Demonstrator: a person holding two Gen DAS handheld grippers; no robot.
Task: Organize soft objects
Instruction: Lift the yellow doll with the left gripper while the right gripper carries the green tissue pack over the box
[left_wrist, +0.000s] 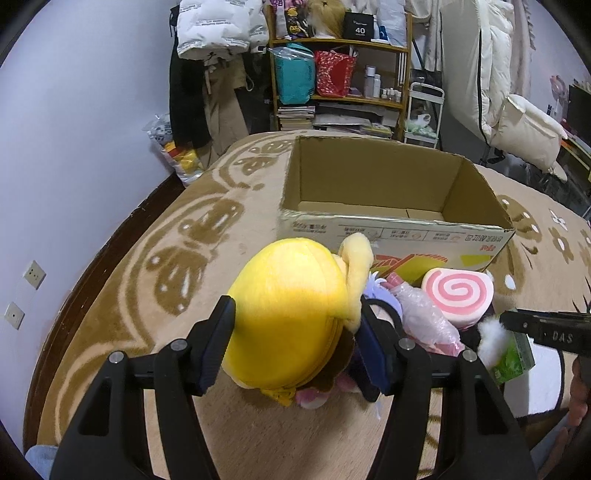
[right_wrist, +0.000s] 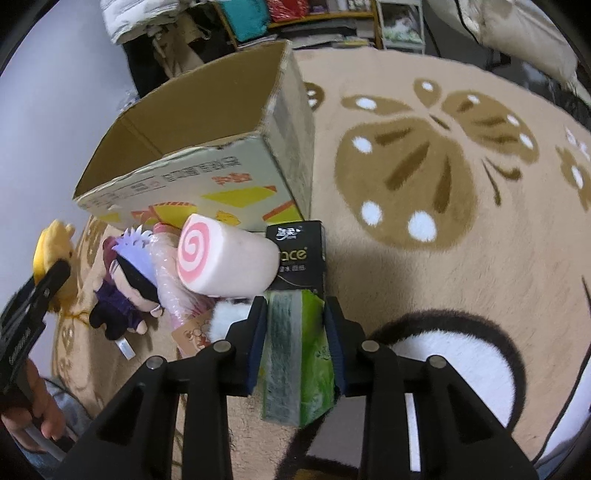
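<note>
My left gripper (left_wrist: 295, 325) is shut on a yellow plush toy (left_wrist: 288, 310), held just in front of an open cardboard box (left_wrist: 388, 229). My right gripper (right_wrist: 295, 317) is shut on a green tissue pack (right_wrist: 299, 354), low over the rug. The pack also shows in the left wrist view (left_wrist: 513, 358). A pink swirl roll cushion (right_wrist: 225, 258) lies against the box, also in the left wrist view (left_wrist: 458, 295). Beside it lie a purple-haired doll (right_wrist: 125, 280), a pink plastic-wrapped item (right_wrist: 166, 273) and a black tissue pack (right_wrist: 299, 254).
A beige rug (right_wrist: 443, 184) with brown butterfly patterns covers the floor. A shelf (left_wrist: 340, 74) with bags and books stands behind the box, hanging clothes (left_wrist: 207, 92) to its left. A white cart (left_wrist: 424, 110) and white bedding (left_wrist: 498, 74) are at right.
</note>
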